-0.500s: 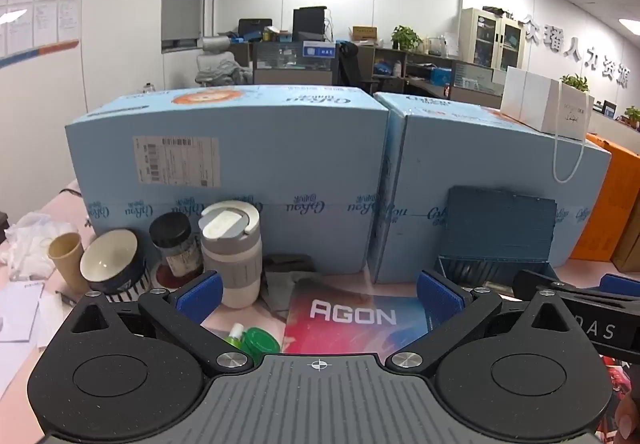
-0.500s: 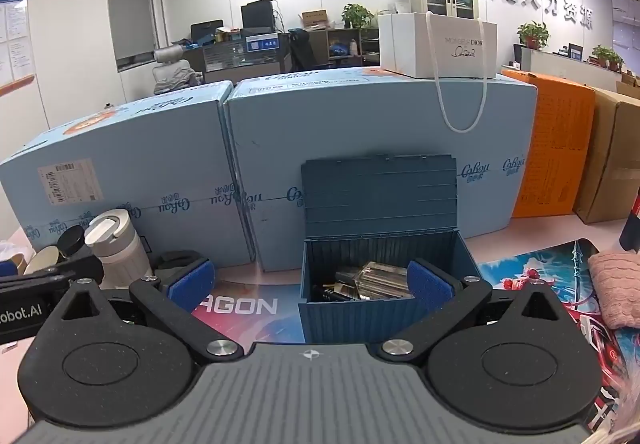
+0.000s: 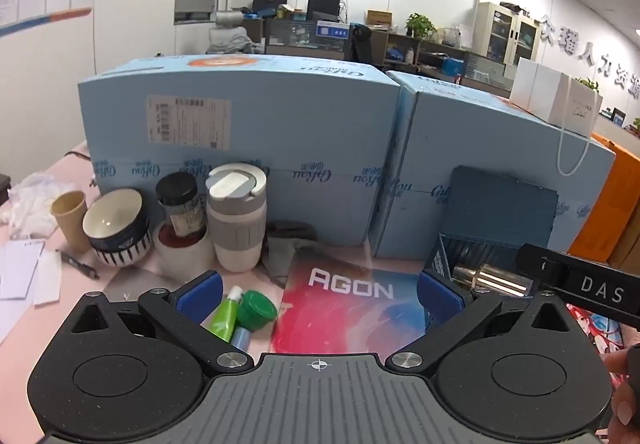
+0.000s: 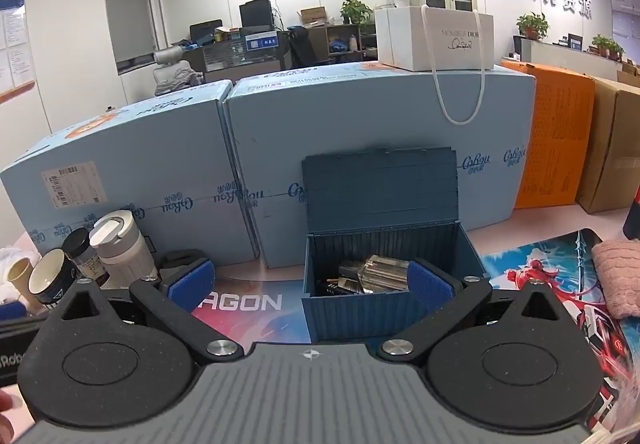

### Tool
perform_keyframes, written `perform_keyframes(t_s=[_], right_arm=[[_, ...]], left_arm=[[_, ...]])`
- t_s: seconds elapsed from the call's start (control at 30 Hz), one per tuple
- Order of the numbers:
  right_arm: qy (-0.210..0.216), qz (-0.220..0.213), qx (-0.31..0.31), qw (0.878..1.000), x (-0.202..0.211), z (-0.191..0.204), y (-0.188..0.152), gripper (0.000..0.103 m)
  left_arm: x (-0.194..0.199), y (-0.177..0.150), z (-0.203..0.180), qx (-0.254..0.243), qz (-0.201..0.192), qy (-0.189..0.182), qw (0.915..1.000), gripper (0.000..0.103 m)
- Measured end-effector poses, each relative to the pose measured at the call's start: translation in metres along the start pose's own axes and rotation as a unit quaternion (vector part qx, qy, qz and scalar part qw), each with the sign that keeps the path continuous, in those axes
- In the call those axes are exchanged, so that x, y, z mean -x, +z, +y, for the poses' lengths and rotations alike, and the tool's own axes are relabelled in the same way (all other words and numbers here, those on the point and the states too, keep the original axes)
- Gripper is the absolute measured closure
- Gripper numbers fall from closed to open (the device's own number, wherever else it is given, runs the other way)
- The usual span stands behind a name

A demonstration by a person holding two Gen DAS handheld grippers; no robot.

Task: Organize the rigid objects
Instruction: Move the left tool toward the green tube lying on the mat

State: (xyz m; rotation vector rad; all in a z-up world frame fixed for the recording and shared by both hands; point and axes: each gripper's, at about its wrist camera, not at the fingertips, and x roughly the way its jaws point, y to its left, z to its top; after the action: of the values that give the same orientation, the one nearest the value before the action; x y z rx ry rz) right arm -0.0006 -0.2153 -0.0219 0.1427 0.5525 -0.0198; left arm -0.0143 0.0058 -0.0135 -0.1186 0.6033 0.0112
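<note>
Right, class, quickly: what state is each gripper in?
Left gripper: jaws open, holding nothing.
Right gripper: jaws open, holding nothing.

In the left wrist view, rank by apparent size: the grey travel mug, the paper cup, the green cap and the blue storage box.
1. blue storage box
2. grey travel mug
3. paper cup
4. green cap, though it lies nearest the camera, so its rank against the cup is unsure.

A ribbed, matt blue plastic box (image 4: 360, 318) holds a shiny metallic bottle (image 4: 382, 276). The desk mat (image 3: 352, 308) looks smooth and glossy. Light blue cardboard cartons (image 3: 240, 148) stand matt behind a glazed ceramic bowl (image 3: 116, 228).
</note>
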Motion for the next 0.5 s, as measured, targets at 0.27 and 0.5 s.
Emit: perform_keyframes(t_s=[0.27,0.5], right_arm=[[0.010,0.005,-0.004,1.000,0.005,-0.004,-0.001,0.000],[-0.003,0.004,-0.018,1.000,0.009,-0.013,-0.001,0.000]], left_arm=[[0.009,-0.003,0.000,0.014,0.008,-0.050,0.9986,0.000],[0.008,-0.003,-0.011,-0.004,0.014,-0.055,0.9984,0.000]])
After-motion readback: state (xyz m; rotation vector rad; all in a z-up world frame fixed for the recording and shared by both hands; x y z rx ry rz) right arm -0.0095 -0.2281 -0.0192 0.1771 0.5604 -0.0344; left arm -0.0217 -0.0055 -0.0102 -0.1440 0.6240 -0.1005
